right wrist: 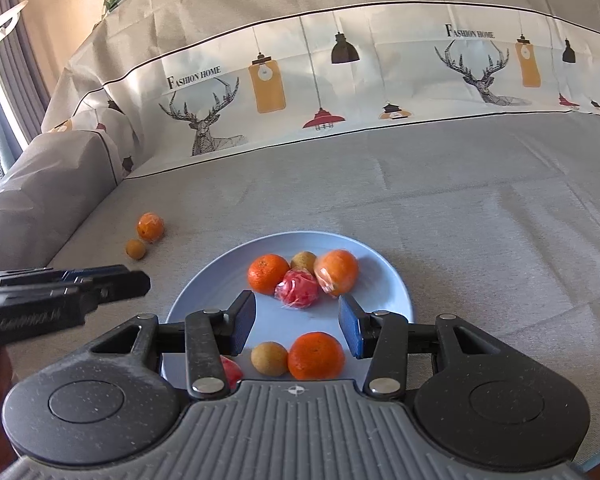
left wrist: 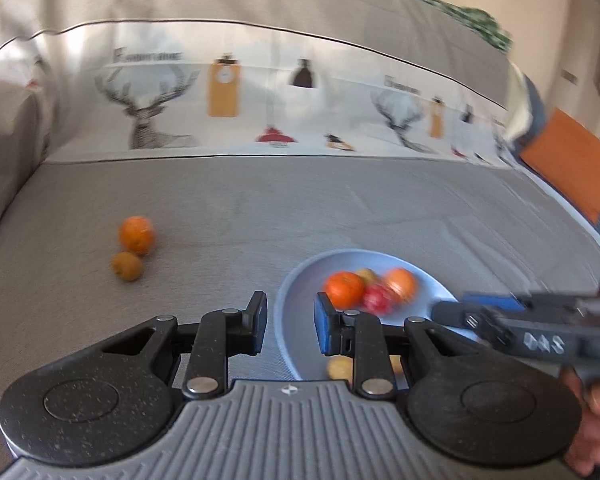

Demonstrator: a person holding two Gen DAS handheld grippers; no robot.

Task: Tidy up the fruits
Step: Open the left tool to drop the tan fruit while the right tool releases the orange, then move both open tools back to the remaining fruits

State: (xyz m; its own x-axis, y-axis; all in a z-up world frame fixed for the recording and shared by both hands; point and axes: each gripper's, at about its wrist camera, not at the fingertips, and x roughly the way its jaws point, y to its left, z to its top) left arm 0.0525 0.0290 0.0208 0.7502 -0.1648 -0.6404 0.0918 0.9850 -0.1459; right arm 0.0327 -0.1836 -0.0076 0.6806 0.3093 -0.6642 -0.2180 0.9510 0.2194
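A pale blue plate (right wrist: 392, 280) sat on a grey fabric-covered sofa seat (right wrist: 480, 220), and served as the gathering place for the fruit. On the plate's far half, a bare orange (right wrist: 269, 273), a small tan fruit (right wrist: 303, 261), a red fruit in clear wrap (right wrist: 297, 288) and a wrapped orange (right wrist: 336, 272) were bunched together, touching. On its near half lay another orange (right wrist: 316, 355) beside a second tan fruit (right wrist: 269, 358), with a part-hidden red fruit (right wrist: 232, 372) at the near left rim. Off the plate, well to its left on the seat, a loose orange (left wrist: 137, 234) and a small brown fruit (left wrist: 127, 265) lay touching each other. The right gripper (right wrist: 297, 324) hovered over the plate's near half, jaws spread wide and holding nothing. The left gripper (left wrist: 291, 322) hung over the plate's left rim, jaws likewise apart and empty; its view was blurred. Two fruits appeared left to collect. The likely risks: round fruit could roll away on the soft seat if nudged by a finger, slippery wrap could slide from the pads, and the two grippers, close together at the plate, could collide.
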